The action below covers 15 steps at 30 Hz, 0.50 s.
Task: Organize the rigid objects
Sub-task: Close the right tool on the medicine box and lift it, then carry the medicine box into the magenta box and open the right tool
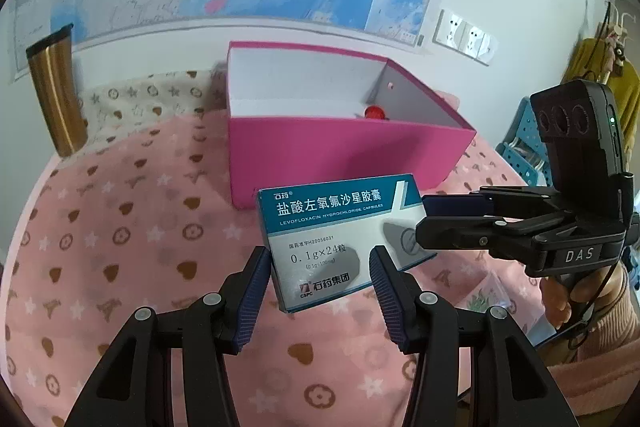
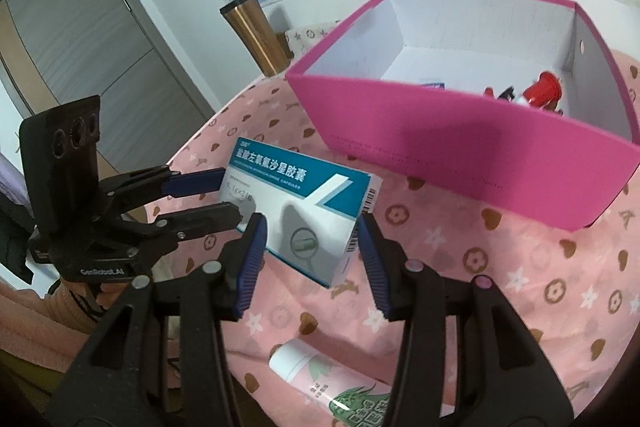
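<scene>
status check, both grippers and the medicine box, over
Left gripper and right gripper both shut on medicine box. Box off the cloth. Pink bin ahead, nothing between.

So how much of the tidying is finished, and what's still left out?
Some is done: a red-capped item and other bits already lie in the pink box. In hand now: both claws, left claw and right claw, grip the medicine box together, lifted near the pink box. Left: the tube on the pink cloth.
</scene>
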Tool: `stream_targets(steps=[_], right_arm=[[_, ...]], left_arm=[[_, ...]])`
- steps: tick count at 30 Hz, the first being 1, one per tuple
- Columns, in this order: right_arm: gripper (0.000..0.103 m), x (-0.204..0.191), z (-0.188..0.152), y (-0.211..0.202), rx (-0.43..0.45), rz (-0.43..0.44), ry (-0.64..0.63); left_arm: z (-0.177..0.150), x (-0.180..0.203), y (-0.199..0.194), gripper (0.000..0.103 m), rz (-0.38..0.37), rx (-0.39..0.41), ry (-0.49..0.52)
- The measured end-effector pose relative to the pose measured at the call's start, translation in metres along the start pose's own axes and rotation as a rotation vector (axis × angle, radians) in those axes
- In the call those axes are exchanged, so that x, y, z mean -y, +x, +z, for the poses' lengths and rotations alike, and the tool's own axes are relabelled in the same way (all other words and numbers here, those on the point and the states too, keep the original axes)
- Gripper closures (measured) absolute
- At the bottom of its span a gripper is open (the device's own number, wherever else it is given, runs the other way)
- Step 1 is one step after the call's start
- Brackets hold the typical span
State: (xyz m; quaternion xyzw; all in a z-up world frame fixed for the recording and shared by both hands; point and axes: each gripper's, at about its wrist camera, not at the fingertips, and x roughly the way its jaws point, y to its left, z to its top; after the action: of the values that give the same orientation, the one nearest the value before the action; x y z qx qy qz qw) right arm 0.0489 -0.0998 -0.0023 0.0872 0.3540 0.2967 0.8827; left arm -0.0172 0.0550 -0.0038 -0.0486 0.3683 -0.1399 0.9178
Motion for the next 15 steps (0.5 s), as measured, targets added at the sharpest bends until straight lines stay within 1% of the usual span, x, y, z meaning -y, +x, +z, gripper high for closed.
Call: stream_targets(steps=[2,15], right_arm=[[0.053,0.001,0.002,-0.004,0.009,-0.004,-0.003],[0.053,0.005,0.013,-0.019,0.054,-0.027,-0.016]], left_arm=[[0.003,0.002,-0.001,0.050,0.001,0.008,0.008],[0.024,0.010,0.000,0.050,0.007,0.046,0.050]])
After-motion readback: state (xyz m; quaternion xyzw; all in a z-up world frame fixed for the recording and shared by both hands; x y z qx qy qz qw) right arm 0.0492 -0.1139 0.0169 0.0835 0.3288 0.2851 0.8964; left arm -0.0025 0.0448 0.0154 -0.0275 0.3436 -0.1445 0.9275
